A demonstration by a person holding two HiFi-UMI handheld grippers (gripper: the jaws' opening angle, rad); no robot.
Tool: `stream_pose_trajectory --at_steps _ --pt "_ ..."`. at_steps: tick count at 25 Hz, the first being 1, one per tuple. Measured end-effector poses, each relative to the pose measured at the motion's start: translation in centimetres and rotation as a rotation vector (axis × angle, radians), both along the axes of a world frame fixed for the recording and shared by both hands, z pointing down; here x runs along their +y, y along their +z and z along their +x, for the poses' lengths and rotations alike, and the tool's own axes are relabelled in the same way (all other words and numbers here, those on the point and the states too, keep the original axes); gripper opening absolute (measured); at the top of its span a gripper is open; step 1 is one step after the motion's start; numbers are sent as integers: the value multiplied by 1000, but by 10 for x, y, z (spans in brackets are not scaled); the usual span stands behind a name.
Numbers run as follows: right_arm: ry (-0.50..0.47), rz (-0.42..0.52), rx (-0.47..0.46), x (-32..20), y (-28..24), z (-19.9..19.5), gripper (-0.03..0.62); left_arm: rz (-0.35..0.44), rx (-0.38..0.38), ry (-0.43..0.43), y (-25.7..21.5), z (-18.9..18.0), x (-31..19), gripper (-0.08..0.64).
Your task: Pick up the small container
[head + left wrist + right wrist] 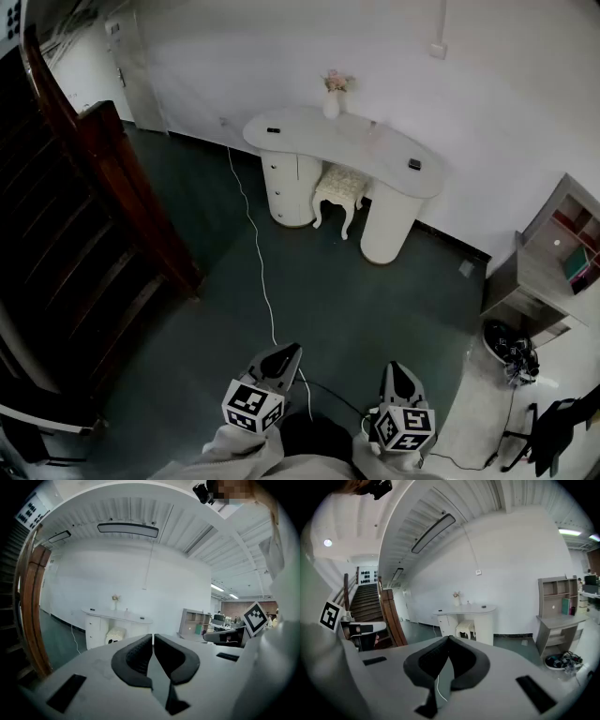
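Floor is lying wide between me and the small container (373,129), which I'm reading as the pale speck on the white desk (309,141), well ahead. Head view is giving only a faint smudge, while the left gripper view is showing it upright near the vase (115,603). Left gripper (286,352) and right gripper (398,369) are both keeping jaws pressed together, holding nothing.

From my left gripper (292,349) and right gripper (397,367), the dark green floor (356,291) lies wide open up to the white desk (347,147). A thin white cord (262,272) runs across it. The big wooden stair rail (131,197) blocks my left. A little stool (339,187) fills the gap under the desk. On my right stand a grey shelf (536,277), a bowl of bits (511,352) and a black chair (553,436).
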State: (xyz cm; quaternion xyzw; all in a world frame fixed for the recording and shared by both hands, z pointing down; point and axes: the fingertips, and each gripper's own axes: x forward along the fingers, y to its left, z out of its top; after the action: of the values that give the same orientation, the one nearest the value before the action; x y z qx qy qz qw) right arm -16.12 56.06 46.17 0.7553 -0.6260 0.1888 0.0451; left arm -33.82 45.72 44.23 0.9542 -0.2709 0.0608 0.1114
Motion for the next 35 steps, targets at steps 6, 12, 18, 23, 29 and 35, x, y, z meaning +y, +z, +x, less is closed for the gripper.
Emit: stream_pose_trajectory --at_steps 6,12,18,23,29,35 --pt "8 5 0 -1 -1 -12 49 1 22 13 -2 -6 0 23" --pt "14 -2 4 -5 -1 -24 49 -13 32 18 1 -16 -2 23" --pt "8 -16 8 -5 2 -51 49 -26 37 30 6 -35 -5 23" --pt "28 -33 -1 1 14 -61 49 -45 37 64 16 -40 0 23" --pt "14 -50 2 -3 16 -66 49 -71 38 48 23 -45 -4 23" --pt "-10 -55 -8 -25 23 -52 49 -48 18 30 27 -32 -20 23"
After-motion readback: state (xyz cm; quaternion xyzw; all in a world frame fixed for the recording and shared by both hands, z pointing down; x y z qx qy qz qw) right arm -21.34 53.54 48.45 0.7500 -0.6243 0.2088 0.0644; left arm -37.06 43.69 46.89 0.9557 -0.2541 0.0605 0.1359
